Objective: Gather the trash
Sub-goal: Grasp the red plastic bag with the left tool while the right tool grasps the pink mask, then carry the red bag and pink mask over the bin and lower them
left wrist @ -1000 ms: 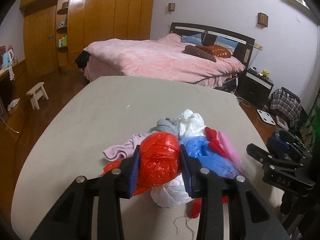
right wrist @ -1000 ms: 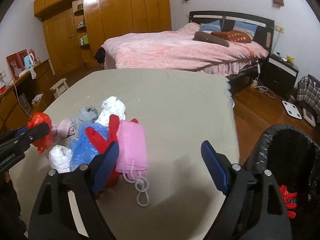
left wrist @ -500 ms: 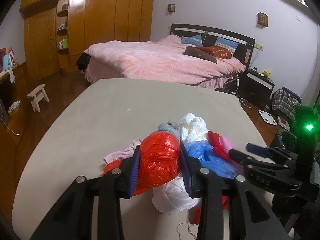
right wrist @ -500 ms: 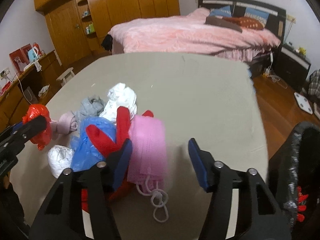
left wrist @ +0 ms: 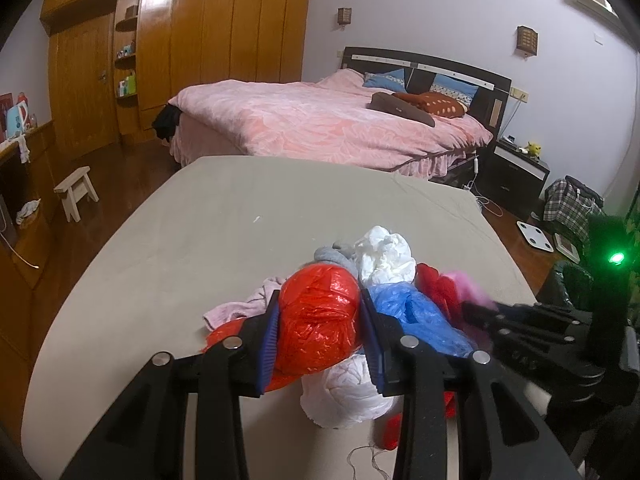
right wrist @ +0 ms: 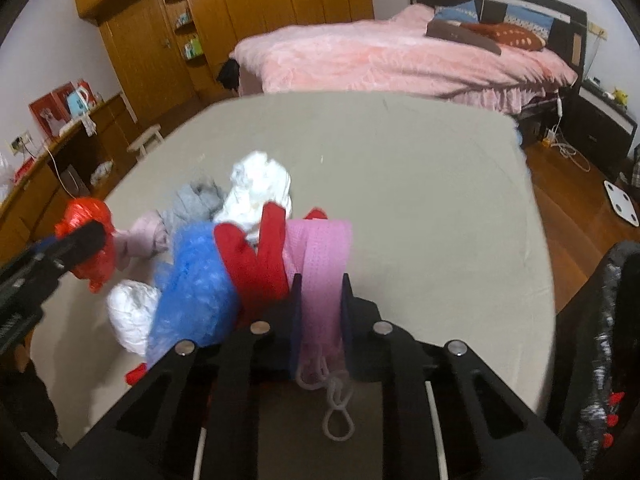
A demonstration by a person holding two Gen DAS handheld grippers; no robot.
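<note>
A heap of trash lies on the beige table (left wrist: 208, 240). My left gripper (left wrist: 320, 328) is shut on a crumpled red plastic bag (left wrist: 320, 320), also seen at the left in the right wrist view (right wrist: 86, 216). My right gripper (right wrist: 320, 304) has its jaws closing on a pink face mask (right wrist: 320, 264), whose ear loops (right wrist: 336, 412) hang below the pads. Beside the mask lie a red cloth (right wrist: 256, 264), a blue plastic bag (right wrist: 192, 288), white crumpled wads (right wrist: 260, 188), and grey and pale pink cloths (right wrist: 196, 200).
A bin lined with a black bag (right wrist: 600, 340) stands off the table's right edge, red scraps inside. Beyond the table are a pink bed (left wrist: 320, 120), a wooden wardrobe (left wrist: 180, 40), a small stool (left wrist: 76, 192) and a nightstand (left wrist: 516, 172).
My right gripper came forward and down over the pink mask and its jaws narrowed from wide apart to pinching it. The left gripper kept still with the red bag.
</note>
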